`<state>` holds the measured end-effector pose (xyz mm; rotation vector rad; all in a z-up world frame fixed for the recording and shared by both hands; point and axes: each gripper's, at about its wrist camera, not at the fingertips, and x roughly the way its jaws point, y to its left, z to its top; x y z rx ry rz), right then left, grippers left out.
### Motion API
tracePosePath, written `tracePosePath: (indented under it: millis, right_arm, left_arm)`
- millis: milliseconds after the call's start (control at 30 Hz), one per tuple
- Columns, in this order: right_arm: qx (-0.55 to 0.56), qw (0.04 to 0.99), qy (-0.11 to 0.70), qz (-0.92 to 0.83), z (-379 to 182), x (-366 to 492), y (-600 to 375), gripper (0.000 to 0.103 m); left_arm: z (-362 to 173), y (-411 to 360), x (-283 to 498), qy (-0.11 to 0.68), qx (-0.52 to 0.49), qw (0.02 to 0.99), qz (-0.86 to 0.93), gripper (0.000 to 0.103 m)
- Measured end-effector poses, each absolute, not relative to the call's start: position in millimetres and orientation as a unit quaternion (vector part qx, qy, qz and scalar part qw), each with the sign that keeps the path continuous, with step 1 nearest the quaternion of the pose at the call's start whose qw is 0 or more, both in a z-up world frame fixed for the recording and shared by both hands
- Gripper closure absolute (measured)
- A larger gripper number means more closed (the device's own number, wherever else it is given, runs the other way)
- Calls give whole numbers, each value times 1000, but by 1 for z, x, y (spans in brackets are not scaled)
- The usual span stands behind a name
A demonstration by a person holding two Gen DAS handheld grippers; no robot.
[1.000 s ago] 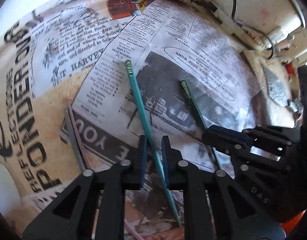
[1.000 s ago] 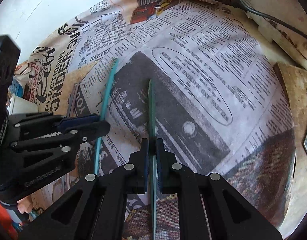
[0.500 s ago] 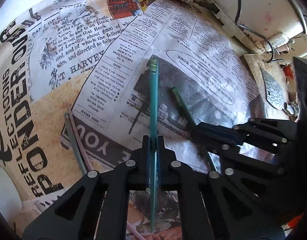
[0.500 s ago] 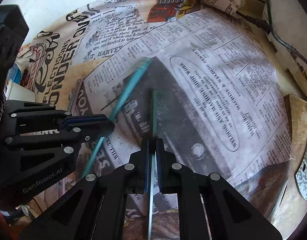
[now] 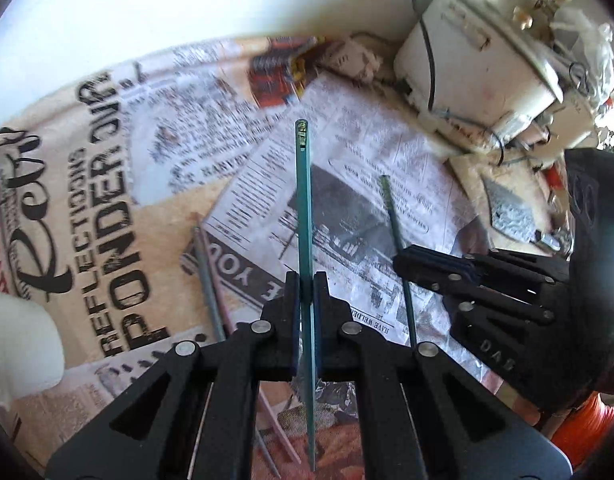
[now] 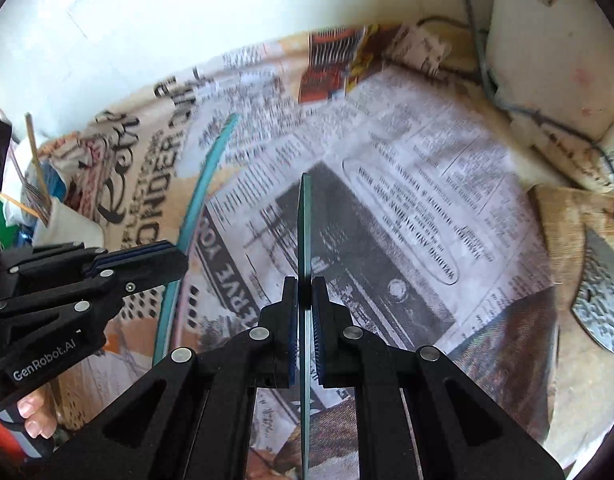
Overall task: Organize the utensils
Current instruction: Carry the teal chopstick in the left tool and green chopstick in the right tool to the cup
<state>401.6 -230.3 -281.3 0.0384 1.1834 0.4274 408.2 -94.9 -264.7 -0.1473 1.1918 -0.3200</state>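
Overhead, two black plastic claws with riveted, triangular-cutout arms hang above a table (image 5: 107, 216) covered in crinkled newspaper with bold black lettering and a grainy dark photograph.

From the left wrist camera, the left claw (image 5: 305, 316) is pinched tight on a thin, straight teal stick (image 5: 305, 220). Its flat, squared tip reaches far beyond the fingertips, and its other end runs back beneath the claw. To the right of this claw sits the right claw (image 5: 403, 258), seen side-on, clamped on a slimmer dark green stick (image 5: 391, 216) that pokes up past its fingertips. To the left of the left claw, two more slender sticks, one grey and one pale pink (image 5: 213, 280), lie together on the paper.

From the right wrist camera, the right claw (image 6: 305, 316) grips the green stick (image 6: 305, 232) edge-on, so it looks like a narrow blade. The left claw (image 6: 175, 254) sits to its left, with the teal stick (image 6: 205, 184) curving upward from it. A person's fingertips (image 6: 31, 412) show beneath the left claw's body. Far right, a hammered-metal blade (image 6: 603, 296) rests on a worn wooden board (image 6: 563, 216).
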Motion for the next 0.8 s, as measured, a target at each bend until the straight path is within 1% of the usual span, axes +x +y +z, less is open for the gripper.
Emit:
tracePosePath:
  millis: [200,567,800]
  right_arm:
    - [26,835,514,194,-251,389,-225,97]
    - [21,863,461,208,-202,354,-206,97]
    - [8,877,423,230,-171,337,-187,97]
  left_arm:
    - [-238,-72,390,515,-84,845,-117,99]
    - [-200,-22,353,458,-111,880,-66,99]
    - [-167,11,324,403,-118,907,-25,99]
